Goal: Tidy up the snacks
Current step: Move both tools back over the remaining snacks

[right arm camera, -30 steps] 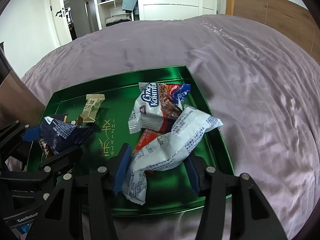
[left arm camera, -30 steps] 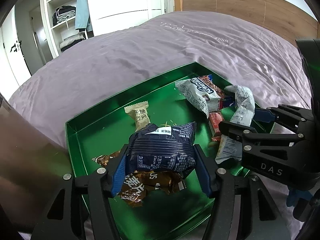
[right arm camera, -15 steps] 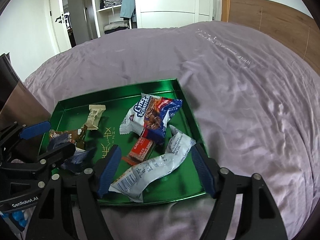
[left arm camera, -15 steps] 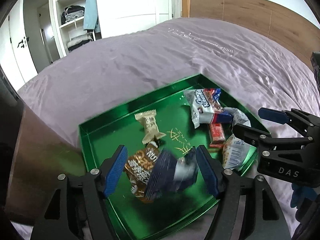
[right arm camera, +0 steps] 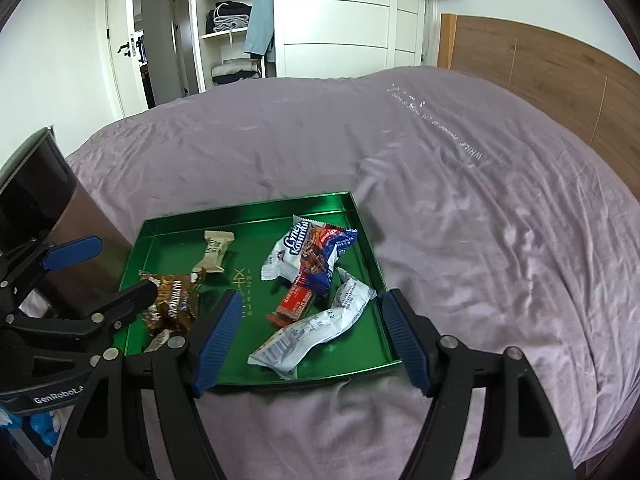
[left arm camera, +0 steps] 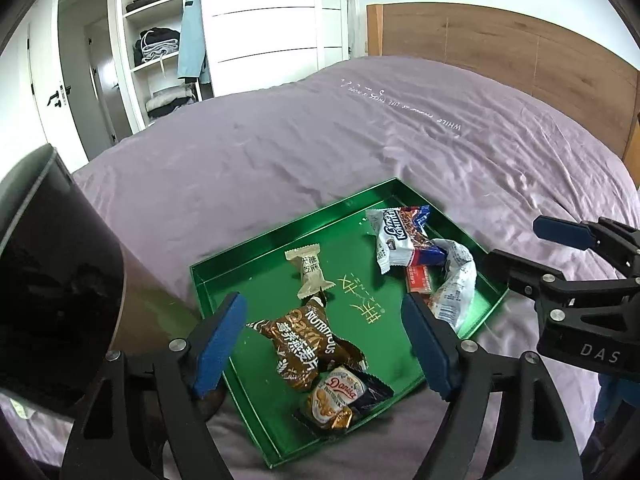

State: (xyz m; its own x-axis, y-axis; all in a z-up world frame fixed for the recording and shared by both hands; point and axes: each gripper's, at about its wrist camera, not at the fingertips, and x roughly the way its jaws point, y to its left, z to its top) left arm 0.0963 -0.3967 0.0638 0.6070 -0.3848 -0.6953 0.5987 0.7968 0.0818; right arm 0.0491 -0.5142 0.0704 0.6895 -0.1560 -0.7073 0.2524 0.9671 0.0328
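Note:
A green tray [left arm camera: 248, 240] [right arm camera: 360, 216] lies on the purple bed and holds several snack packets. In the left wrist view a brown packet [left arm camera: 304, 344] and a dark packet with a gold biscuit picture [left arm camera: 340, 400] lie near the tray's front. My left gripper [left arm camera: 328, 344] hangs above them with its jaws still opening and nothing between the pads. A white crumpled packet [right arm camera: 316, 328] lies in the tray's right part, below my right gripper [right arm camera: 312, 336], which is open and empty. A beige candy [left arm camera: 310, 270], a white-and-blue biscuit pack [right arm camera: 308, 256] and a red bar [right arm camera: 296, 304] also lie in the tray.
A dark glossy box [left arm camera: 52, 280] [right arm camera: 36, 204] stands just left of the tray. The wooden headboard [left arm camera: 500, 52] rises at the far right. A white wardrobe with open shelves [right arm camera: 232, 24] and a door stand beyond the bed's far end.
Both grippers let go of their packets and rose. The dark packet dropped onto the brown one at the tray's front; the white packet dropped into the tray's right part.

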